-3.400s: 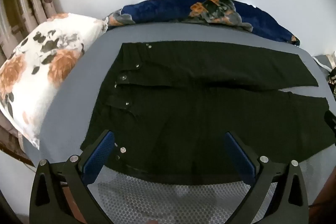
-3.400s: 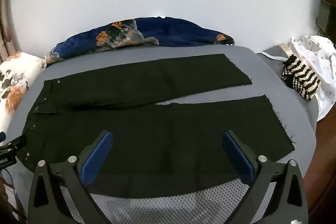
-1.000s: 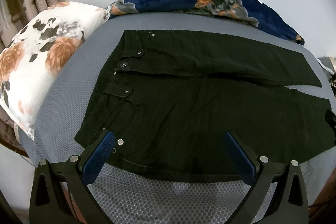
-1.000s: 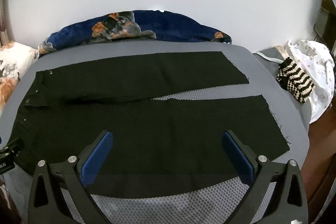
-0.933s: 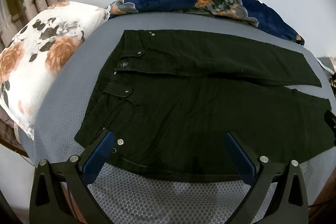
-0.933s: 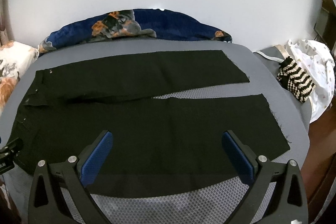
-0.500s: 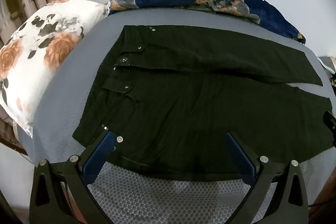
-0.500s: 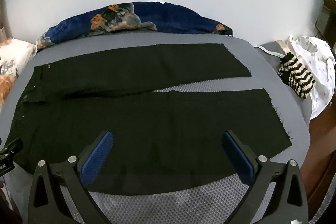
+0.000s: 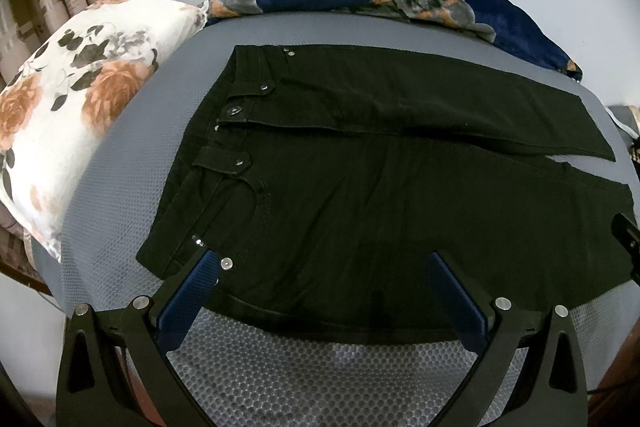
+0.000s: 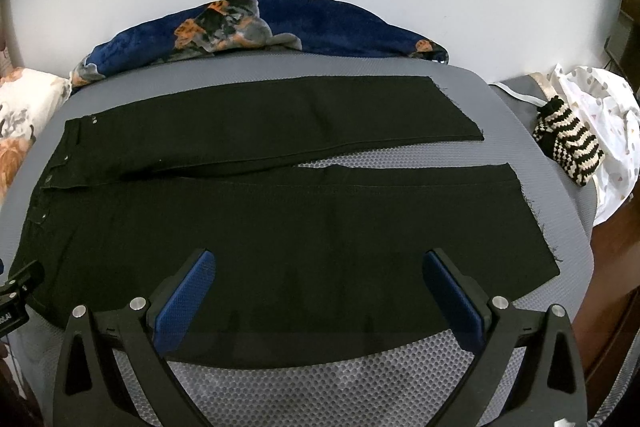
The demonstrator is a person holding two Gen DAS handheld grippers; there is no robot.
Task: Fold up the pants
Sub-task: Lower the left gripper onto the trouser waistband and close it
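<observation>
Black pants [image 9: 360, 187] lie flat on the grey bed [image 9: 120, 195], waistband toward the left edge near the flowered pillow [image 9: 76, 107], legs running to the right edge. Over the last seconds both views have drawn slightly back and up, and the cloth has not moved. The left tool [image 9: 320, 267] hangs released over the waist at the near edge, the right tool [image 10: 318, 263] released over the near leg; folding looks not yet begun.
</observation>
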